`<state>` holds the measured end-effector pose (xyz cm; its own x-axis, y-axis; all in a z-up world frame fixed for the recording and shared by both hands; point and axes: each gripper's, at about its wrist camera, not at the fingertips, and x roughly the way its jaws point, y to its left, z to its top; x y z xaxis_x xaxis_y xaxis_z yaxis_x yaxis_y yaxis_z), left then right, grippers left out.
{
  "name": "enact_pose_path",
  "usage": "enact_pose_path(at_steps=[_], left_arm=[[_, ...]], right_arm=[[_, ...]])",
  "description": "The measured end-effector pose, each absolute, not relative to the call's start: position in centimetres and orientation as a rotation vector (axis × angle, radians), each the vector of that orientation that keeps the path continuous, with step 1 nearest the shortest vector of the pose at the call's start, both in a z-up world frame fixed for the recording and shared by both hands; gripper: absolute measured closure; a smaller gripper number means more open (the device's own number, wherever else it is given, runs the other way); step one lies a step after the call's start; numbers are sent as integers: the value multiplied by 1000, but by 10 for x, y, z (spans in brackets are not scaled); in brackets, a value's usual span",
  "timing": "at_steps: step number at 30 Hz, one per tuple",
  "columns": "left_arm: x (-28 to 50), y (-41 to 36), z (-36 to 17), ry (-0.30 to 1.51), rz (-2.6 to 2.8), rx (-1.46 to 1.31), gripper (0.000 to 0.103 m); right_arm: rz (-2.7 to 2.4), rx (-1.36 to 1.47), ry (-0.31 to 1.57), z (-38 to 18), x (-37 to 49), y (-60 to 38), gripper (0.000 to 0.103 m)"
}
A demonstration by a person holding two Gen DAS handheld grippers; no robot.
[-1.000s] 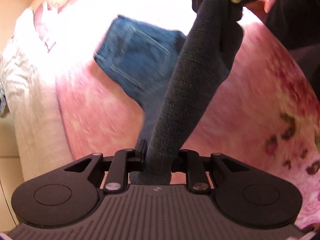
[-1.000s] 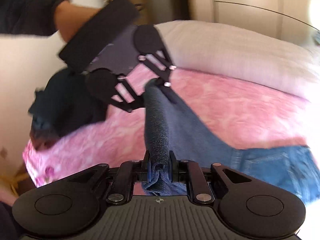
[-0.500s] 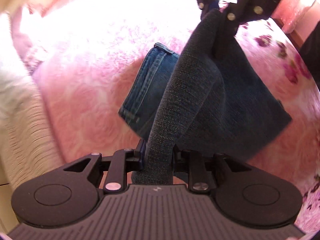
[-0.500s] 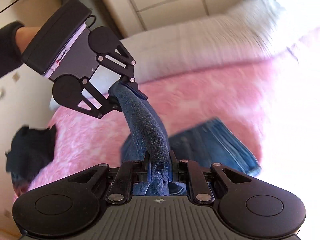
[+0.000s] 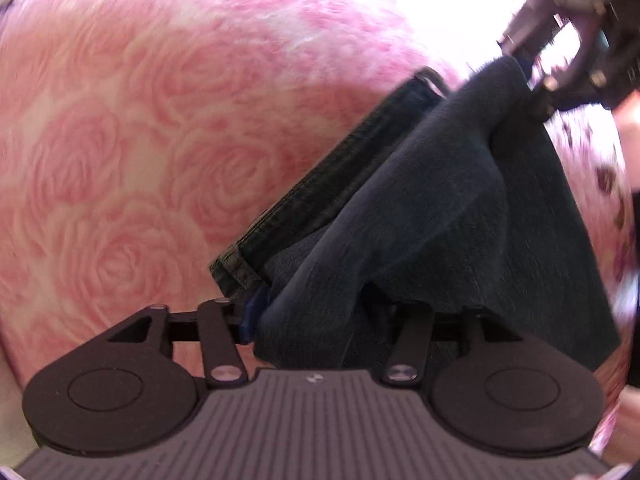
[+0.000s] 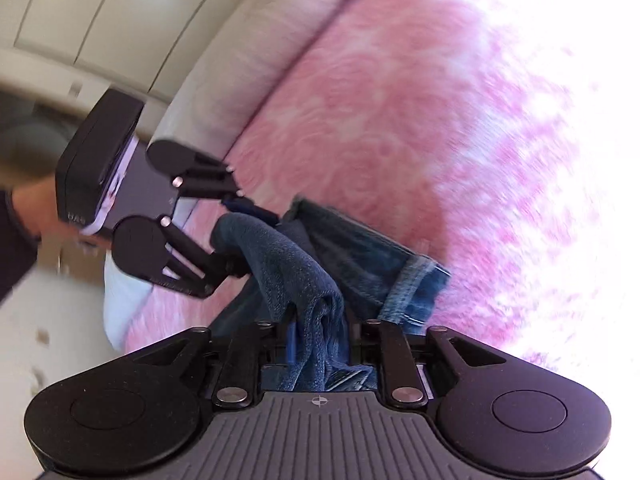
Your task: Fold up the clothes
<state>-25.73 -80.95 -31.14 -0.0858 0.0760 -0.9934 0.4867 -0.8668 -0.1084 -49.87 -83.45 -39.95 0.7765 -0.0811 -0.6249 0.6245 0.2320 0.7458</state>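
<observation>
A pair of dark blue jeans (image 5: 448,208) hangs folded between my two grippers, low over the pink rose-patterned blanket (image 5: 140,140). My left gripper (image 5: 316,320) is shut on one bunched end of the fabric. My right gripper (image 6: 320,328) is shut on the other end of the jeans (image 6: 360,256). The hem edge (image 5: 236,268) rests on the blanket. In the left wrist view the right gripper (image 5: 532,72) shows at the top right. In the right wrist view the left gripper (image 6: 236,232) shows at the left, close by.
A beige mattress edge (image 6: 248,52) runs along the blanket (image 6: 420,120) at the upper left, with pale cabinet panels (image 6: 80,12) behind it. A white pillow corner (image 6: 120,296) lies at the left. The far blanket is washed out by bright light.
Both grippers have come down toward the blanket with the jeans and moved closer together. The jeans now touch the blanket instead of hanging stretched in the air.
</observation>
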Motion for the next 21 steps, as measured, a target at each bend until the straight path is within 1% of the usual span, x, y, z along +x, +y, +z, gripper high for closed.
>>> enact_pose_path(at_steps=[1, 3, 5, 8, 11, 16, 17, 19, 20, 21], left_arm=[[-252, -813, -311, 652, -2036, 1872, 45], [-241, -814, -304, 684, -2074, 1800, 45], [-229, -811, -297, 684, -2116, 1718, 45], [-218, -803, -293, 628, -2196, 1612, 45], [-216, -805, -302, 674, -2247, 1504, 45], [-206, -810, -316, 835, -2271, 1339, 44], [-203, -811, -319, 864, -2270, 1308, 46], [-193, -809, -318, 906, -2262, 1245, 54], [-188, -807, -313, 919, -2252, 1224, 63], [-182, -805, -307, 936, -2237, 1201, 71]], right_arm=[[-524, 1260, 506, -399, -502, -832, 77], [-540, 1264, 483, -397, -507, -824, 62], [-559, 1247, 475, -395, -506, -815, 58], [-579, 1204, 447, -392, -503, -803, 57], [-586, 1162, 434, -397, -497, -797, 57], [-598, 1090, 412, -405, -487, -788, 57], [-600, 1076, 407, -406, -485, -786, 57], [-605, 1049, 400, -409, -481, -782, 57], [-615, 1049, 409, -408, -480, -781, 63], [-622, 1053, 416, -407, -479, -781, 77]])
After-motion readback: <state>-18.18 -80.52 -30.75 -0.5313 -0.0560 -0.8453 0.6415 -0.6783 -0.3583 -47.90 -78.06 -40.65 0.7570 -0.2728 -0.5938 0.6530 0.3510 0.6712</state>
